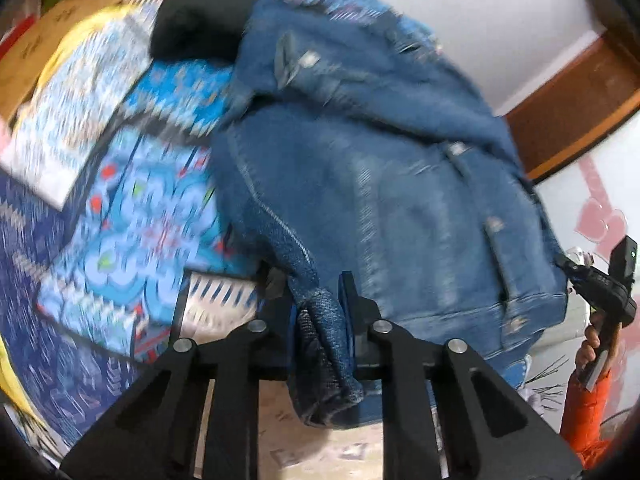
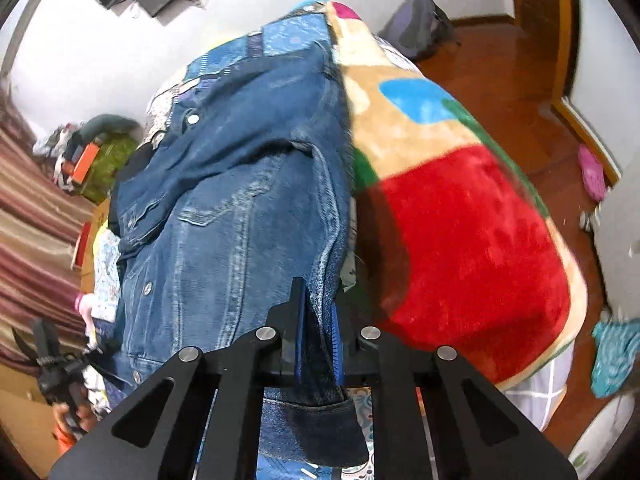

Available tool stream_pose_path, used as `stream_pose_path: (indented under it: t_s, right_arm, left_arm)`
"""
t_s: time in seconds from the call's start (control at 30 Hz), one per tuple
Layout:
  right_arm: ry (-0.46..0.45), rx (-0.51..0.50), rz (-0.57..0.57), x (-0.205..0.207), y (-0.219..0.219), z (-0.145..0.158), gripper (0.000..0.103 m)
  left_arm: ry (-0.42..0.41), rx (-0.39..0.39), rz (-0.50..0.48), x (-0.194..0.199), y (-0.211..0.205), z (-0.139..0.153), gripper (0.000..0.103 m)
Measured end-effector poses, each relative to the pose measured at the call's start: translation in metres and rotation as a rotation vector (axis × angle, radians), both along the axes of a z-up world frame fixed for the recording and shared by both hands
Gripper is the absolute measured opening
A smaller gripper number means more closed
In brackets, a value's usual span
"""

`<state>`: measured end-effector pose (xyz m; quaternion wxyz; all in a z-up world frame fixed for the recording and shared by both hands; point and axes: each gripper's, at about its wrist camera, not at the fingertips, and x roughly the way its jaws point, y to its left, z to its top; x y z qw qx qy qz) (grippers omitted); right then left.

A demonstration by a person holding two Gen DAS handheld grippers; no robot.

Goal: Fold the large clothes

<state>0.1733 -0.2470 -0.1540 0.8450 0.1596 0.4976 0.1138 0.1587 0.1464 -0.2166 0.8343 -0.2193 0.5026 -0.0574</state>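
A blue denim jacket point(image 1: 360, 168) lies spread over a bed with a blue patterned cover point(image 1: 132, 216). My left gripper point(image 1: 316, 304) is shut on a bunched corner of the jacket's hem. My right gripper point(image 2: 318, 312) is shut on the opposite hem edge of the jacket point(image 2: 232, 200), with denim hanging below the fingers. The right gripper also shows in the left wrist view point(image 1: 600, 280) at the jacket's far corner. The left gripper shows in the right wrist view point(image 2: 56, 364) at lower left. The left wrist view is blurred by motion.
A red, tan and green fleece blanket point(image 2: 460, 220) lies on the bed beside the jacket. A black garment point(image 1: 200, 20) lies beyond the jacket's collar. A wooden floor point(image 2: 500, 80) and door frame point(image 2: 536, 8) are to the right. A cardboard box point(image 1: 36, 52) sits at the bed's far side.
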Motion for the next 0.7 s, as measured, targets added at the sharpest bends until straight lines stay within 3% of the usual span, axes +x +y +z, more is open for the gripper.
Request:
stream_pose_path:
  t_s: [0.17,0.33,0.53,0.7]
  right_arm:
    - [-0.056,0.0,0.047,0.01,0.011,0.02,0.008]
    - [-0.104,0.018,0.107,0.038,0.028,0.045,0.008]
    - [-0.178,0.005,0.124,0.09,0.044,0.069,0.008]
    - [-0.223,-0.001,0.099,0.139,0.051,0.082,0.008]
  left_arm:
    - [-0.133,0.004,-0.052,0.023,-0.009,0.054,0.015]
    - [-0.246,0.019,-0.052,0.047,-0.011,0.089,0.015]
    - [-0.309,0.003,0.015,0.099,0.016,0.114,0.015]
    - [-0.329,0.019,0.097,0.145,0.052,0.115,0.014]
